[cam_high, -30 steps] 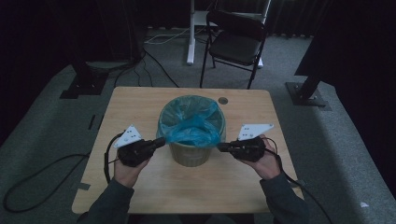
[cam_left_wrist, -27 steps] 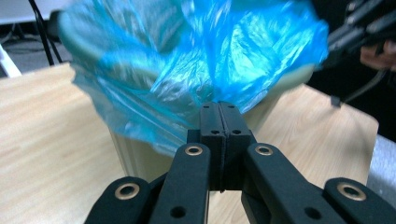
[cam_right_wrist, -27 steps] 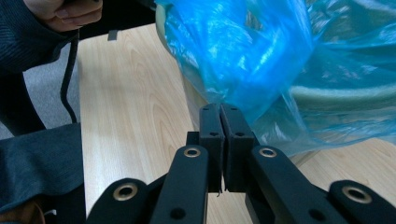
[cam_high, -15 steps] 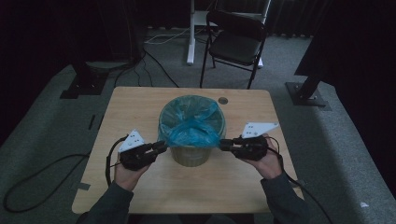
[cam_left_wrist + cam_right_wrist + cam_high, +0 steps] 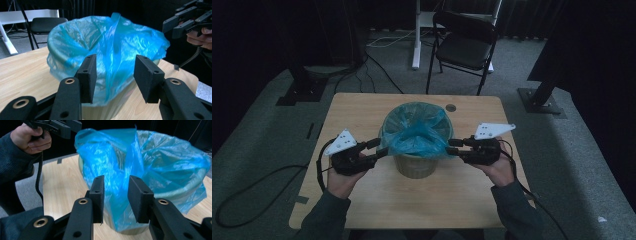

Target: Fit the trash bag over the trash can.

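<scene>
A beige bin (image 5: 414, 167) lined with a blue plastic bag (image 5: 417, 132) stands mid-table. My left gripper (image 5: 381, 149) is at the bag's left side and my right gripper (image 5: 453, 146) at its right side. Both have just been opening. In the left gripper view the left gripper (image 5: 115, 77) stands open, the blue bag (image 5: 112, 47) showing in the gap with neither pad pressing it. In the right gripper view the right gripper (image 5: 117, 196) is likewise open, the bag (image 5: 140, 157) loose in the gap. Each view also shows the other gripper (image 5: 186, 21) (image 5: 56, 126) across the bin.
The wooden table (image 5: 362, 110) has a small round hole (image 5: 450, 107) behind the bin. A black folding chair (image 5: 464, 47) stands beyond the far edge, with a white desk leg (image 5: 416, 35) beside it. Cables (image 5: 257, 187) and black stand bases (image 5: 542, 102) lie on the grey floor.
Both grippers' jaws have parted at the bag's sides, and the bag's edge now hangs loose. The left hand has lifted slightly; the right hand has stayed put.
</scene>
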